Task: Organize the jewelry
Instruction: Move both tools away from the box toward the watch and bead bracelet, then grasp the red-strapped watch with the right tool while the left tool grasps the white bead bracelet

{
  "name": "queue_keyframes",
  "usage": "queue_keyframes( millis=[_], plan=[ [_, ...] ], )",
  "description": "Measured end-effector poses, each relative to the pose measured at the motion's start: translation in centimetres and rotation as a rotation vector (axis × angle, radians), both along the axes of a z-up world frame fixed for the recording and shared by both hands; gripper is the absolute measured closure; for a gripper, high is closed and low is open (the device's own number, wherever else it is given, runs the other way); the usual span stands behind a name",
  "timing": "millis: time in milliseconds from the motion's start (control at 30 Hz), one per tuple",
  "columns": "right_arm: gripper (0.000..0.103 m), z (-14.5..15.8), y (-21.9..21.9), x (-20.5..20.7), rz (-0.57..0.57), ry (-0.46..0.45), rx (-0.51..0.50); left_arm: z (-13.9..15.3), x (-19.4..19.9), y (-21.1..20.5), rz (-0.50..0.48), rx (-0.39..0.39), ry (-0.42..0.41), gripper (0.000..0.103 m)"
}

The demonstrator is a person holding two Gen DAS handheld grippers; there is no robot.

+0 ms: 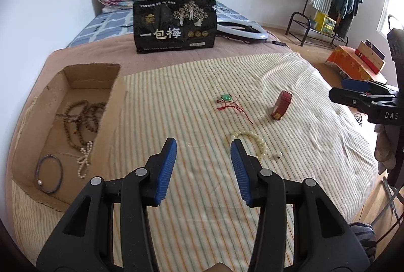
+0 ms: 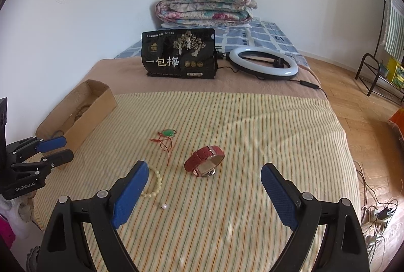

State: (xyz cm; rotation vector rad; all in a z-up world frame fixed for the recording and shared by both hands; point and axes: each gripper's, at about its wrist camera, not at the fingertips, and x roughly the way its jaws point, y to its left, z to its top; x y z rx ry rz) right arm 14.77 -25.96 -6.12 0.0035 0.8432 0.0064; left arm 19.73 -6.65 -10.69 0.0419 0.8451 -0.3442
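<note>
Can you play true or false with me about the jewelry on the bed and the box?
1. The red watch is inside the cardboard box. False: it lies on the striped blanket, outside the box.
2. The box already has brown bead strings in it. True.
3. The right gripper is holding the white bead bracelet. False: its jaws are wide open and empty, and the bracelet lies on the blanket.
4. The green pendant has a red cord. True.
5. A dark bangle lies in the box. True.
6. The left gripper is shut tight. False: its jaws are apart with nothing between them.
</note>
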Motion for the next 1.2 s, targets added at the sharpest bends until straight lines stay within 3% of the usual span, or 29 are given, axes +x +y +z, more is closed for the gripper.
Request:
queue_keyframes(
  millis=[500, 867, 1067, 1200],
  plan=[
    [0.011, -4.7, 0.3, 2.3, 0.018, 0.064, 0.021, -4.4, 2.3, -3.8, -0.06, 0.002, 0.106, 0.058],
    [0.02, -6.3, 0.6, 4.9, 0.016, 0.091, 0.034, -6.8, 4.6, -5.7, -0.064, 0.006, 0.161, 0.058],
    [0.025, -7.1, 0.5, 6.1, -0.002, 0.108, 0.036, -8.5, 5.9, -6.6, -0.049, 0.041, 0.187, 0.071],
    [0.027, -7.7, 0.4, 6.8, -0.01, 0.12, 0.044, -9.2, 6.1, -6.8, -0.044, 0.047, 0.175, 0.073]
  ],
)
